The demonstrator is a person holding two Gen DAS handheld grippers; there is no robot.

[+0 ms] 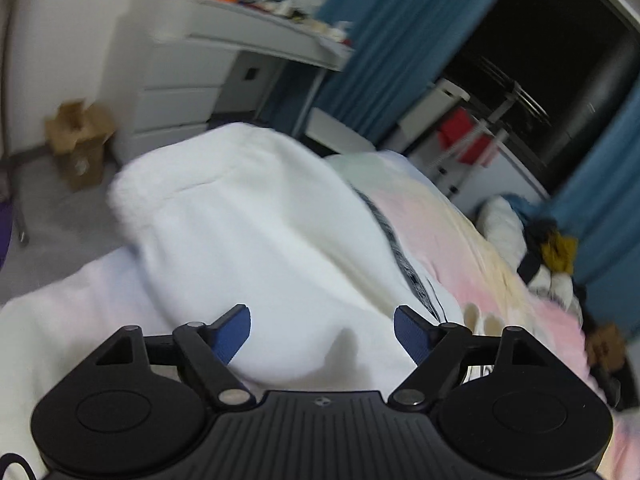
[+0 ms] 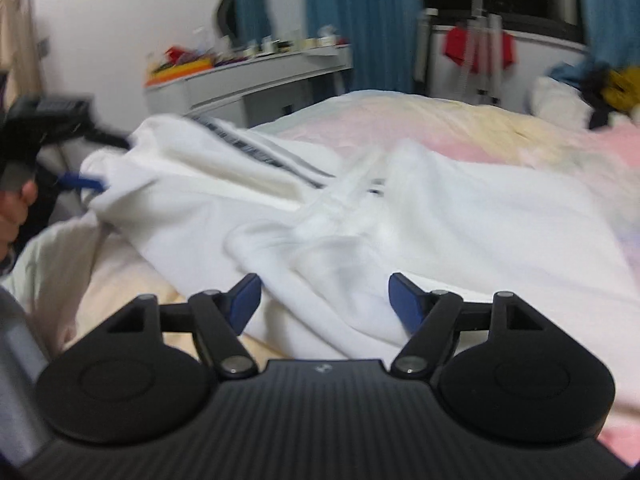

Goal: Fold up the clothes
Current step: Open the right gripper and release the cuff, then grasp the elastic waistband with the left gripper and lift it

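Note:
A white garment (image 1: 256, 232) with a grey and black striped band (image 1: 404, 256) lies rumpled on a pastel bed cover (image 1: 452, 224). My left gripper (image 1: 322, 334) is open right over its near edge, and the cloth fills the gap between the blue pads. In the right wrist view the same white garment (image 2: 400, 216) spreads across the bed. My right gripper (image 2: 324, 300) is open just above a bunched fold of it. The left gripper (image 2: 86, 182) shows at the far left of that view, at the garment's edge, held by a person's hand (image 2: 16, 212).
A white desk with drawers (image 1: 192, 76) and clutter on top stands beyond the bed. A cardboard box (image 1: 78, 140) sits on the floor. Blue curtains (image 1: 400, 40) and a rack with red cloth (image 2: 478, 48) are behind. Pillows and dark clothes (image 1: 548, 248) lie at the bed's far end.

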